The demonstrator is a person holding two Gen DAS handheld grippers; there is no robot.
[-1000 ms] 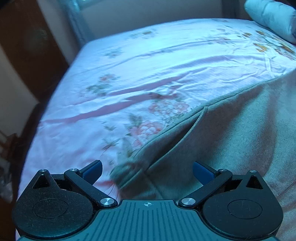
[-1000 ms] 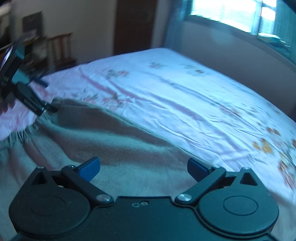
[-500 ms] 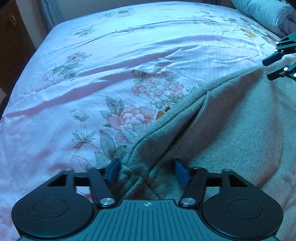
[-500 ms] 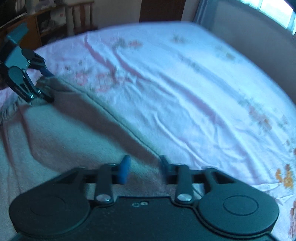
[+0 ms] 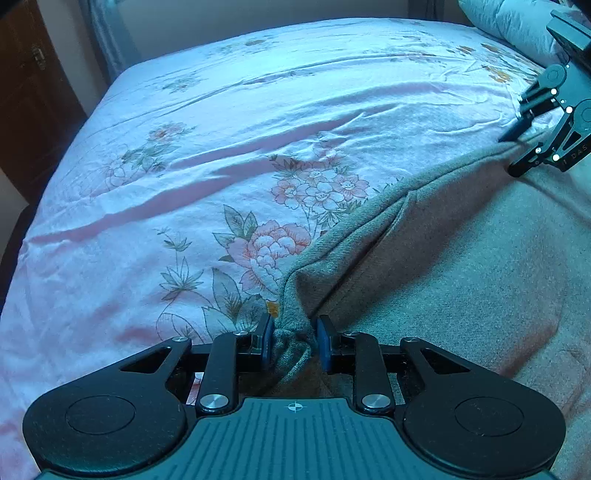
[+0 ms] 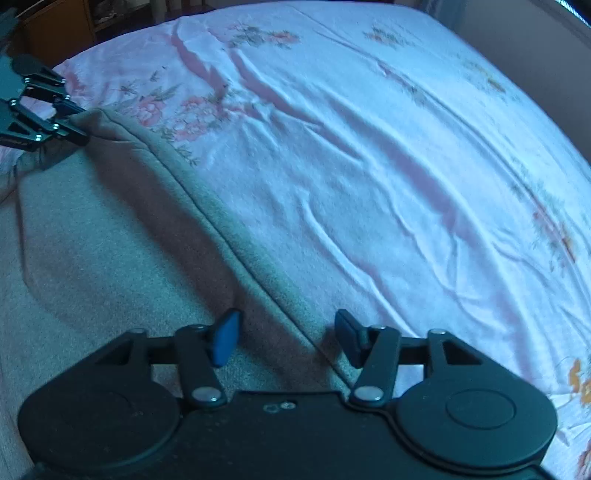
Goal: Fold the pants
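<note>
Grey-green pants (image 5: 461, 280) lie on a bed with a pink floral sheet (image 5: 229, 140). My left gripper (image 5: 293, 341) is shut on the bunched corner of the pants at their near edge. In the right wrist view the pants (image 6: 103, 236) fill the left half, and their hemmed edge runs between the blue pads of my right gripper (image 6: 286, 338), whose jaws stand apart around that edge. The right gripper also shows in the left wrist view (image 5: 517, 151), at the far end of the pants edge. The left gripper shows in the right wrist view (image 6: 74, 125), pinching the corner.
A pale rolled pillow or duvet (image 5: 513, 26) lies at the far right of the bed. A dark wooden door or wardrobe (image 5: 33, 110) stands left of the bed. Wooden furniture (image 6: 62, 26) stands beyond the bed's corner. A wall (image 6: 524, 29) runs along the bed's far side.
My left gripper has closed on the pants corner. My right gripper came down to the pants edge, narrowed its jaws, and now they stand wider apart again.
</note>
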